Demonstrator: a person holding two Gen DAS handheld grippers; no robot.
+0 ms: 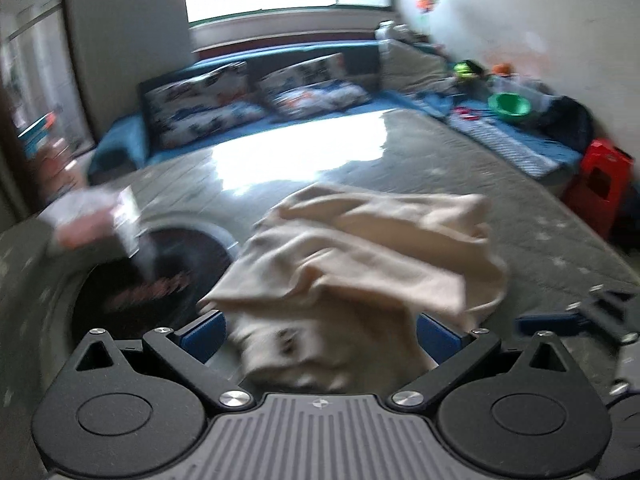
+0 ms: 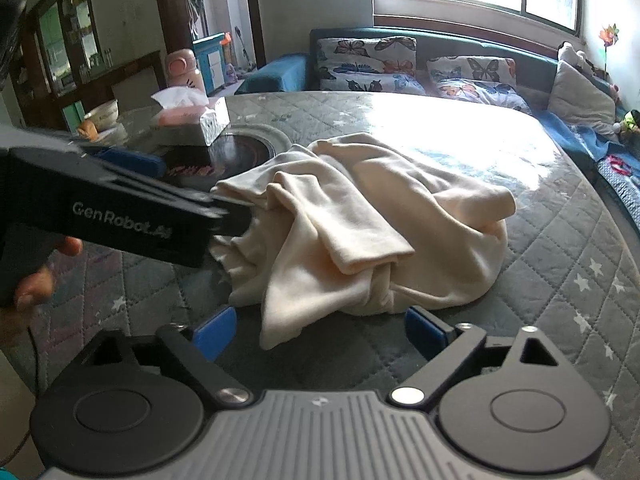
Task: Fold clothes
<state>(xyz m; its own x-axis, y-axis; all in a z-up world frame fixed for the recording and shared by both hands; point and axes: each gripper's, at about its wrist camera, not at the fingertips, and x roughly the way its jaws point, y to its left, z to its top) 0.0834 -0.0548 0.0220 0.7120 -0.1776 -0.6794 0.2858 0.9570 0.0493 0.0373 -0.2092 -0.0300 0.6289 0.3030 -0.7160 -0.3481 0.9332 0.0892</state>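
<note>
Cream garment heaped mid-frame on the quilted table: soft, light, floppy.
My right claw stands apart, empty; my left claw straddles cloth, grip unclear. I'd pinch a hem corner, lower centre.

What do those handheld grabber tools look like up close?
Each is a black plastic body with a ribbed grey plate and round pivot discs with silver bolts. Two black linkage arms end in blue pads on the right gripper and on the left gripper. The left one's side reads "GenRobot.AI" in pale letters.
</note>
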